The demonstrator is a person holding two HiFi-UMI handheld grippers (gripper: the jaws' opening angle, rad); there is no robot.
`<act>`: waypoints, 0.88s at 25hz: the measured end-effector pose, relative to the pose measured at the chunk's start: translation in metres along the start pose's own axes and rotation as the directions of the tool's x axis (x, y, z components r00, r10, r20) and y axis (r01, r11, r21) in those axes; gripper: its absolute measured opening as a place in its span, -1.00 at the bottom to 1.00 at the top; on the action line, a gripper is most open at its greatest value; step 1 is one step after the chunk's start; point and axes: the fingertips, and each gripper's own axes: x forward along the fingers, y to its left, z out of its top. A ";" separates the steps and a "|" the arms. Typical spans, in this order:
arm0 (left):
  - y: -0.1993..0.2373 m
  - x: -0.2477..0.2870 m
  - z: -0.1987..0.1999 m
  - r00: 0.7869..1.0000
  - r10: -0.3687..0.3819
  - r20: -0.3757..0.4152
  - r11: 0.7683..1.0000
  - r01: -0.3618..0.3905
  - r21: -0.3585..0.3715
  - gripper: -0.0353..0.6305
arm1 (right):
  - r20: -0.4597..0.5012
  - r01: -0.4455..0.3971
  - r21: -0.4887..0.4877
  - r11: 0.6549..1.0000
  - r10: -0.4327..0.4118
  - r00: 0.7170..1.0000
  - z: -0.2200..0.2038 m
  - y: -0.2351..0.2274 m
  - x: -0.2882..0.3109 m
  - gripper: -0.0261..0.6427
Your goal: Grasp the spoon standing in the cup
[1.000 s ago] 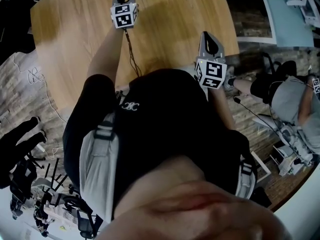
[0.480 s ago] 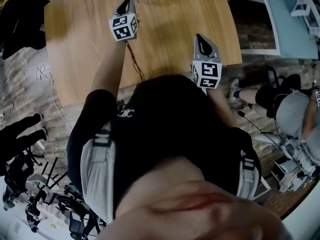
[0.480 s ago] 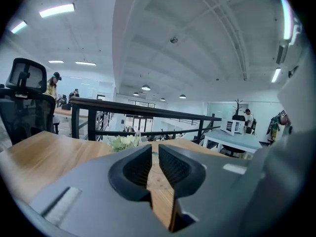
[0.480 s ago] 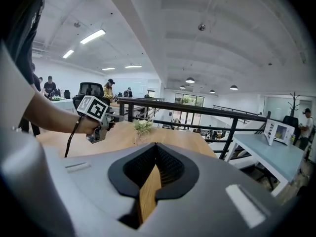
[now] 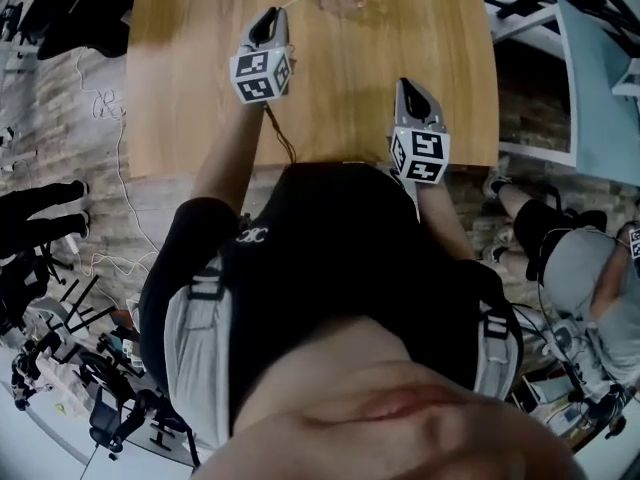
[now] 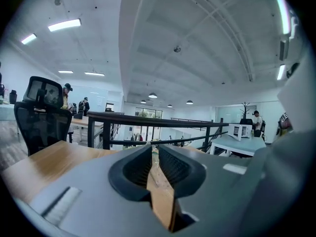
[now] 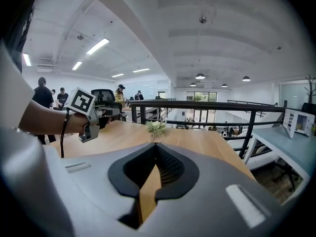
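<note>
A person in a black top leans over a wooden counter (image 5: 200, 88), a handheld tool in each hand, with the reach for the spoon under way and no grasp yet made. The left tool (image 5: 271, 16) is stretched out over the counter's middle, towards its far edge. Its jaws are barely ajar, showing only a thin slit, and hold nothing. The right tool (image 5: 409, 88) hangs back over the counter's near edge, its pads pressed together at the tip and also empty. A small clear cup (image 7: 156, 129) with pale greenish contents stands at the counter's far edge, well apart from both tools. The thin pale stick (image 5: 293, 3) slanting out of the cup towards the left tool is probably the spoon's handle, though it is too small to be sure. The left tool looks the likelier to make the grasp. Its next move would be to spread the jaws wider, go on to the counter's far edge, and bracket the handle above the cup's rim. It should close there without nudging the light cup.
</note>
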 end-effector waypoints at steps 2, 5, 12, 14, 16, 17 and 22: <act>0.000 -0.010 0.003 1.000 0.016 0.008 1.000 -0.016 0.018 -0.74 | 0.004 -0.026 -0.003 1.000 0.026 1.000 0.002 0.003 0.006 -0.93; 0.001 -0.024 0.005 0.999 0.036 0.008 0.998 -0.037 0.051 -0.74 | 0.012 -0.064 -0.006 0.998 0.064 0.998 0.005 0.009 0.015 -0.92; 0.002 -0.047 0.004 0.997 0.082 0.000 0.994 -0.082 0.076 -0.74 | 0.015 -0.110 0.002 0.994 0.110 0.994 0.011 0.016 0.031 -0.92; 0.003 -0.053 0.003 0.996 0.094 -0.008 0.994 -0.093 0.059 -0.74 | 0.019 -0.119 0.001 0.993 0.119 0.993 0.013 0.016 0.035 -0.92; 0.004 -0.057 0.004 0.995 0.102 -0.012 0.993 -0.101 0.060 -0.74 | 0.023 -0.125 0.002 0.992 0.125 0.992 0.014 0.014 0.040 -0.92; 0.005 -0.059 0.004 0.994 0.105 -0.012 0.993 -0.104 0.063 -0.74 | 0.024 -0.127 0.003 0.992 0.127 0.992 0.014 0.013 0.041 -0.92; 0.007 -0.078 0.005 0.992 0.123 -0.016 0.990 -0.122 0.072 -0.74 | 0.026 -0.131 0.011 0.991 0.130 0.991 0.014 0.009 0.041 -0.93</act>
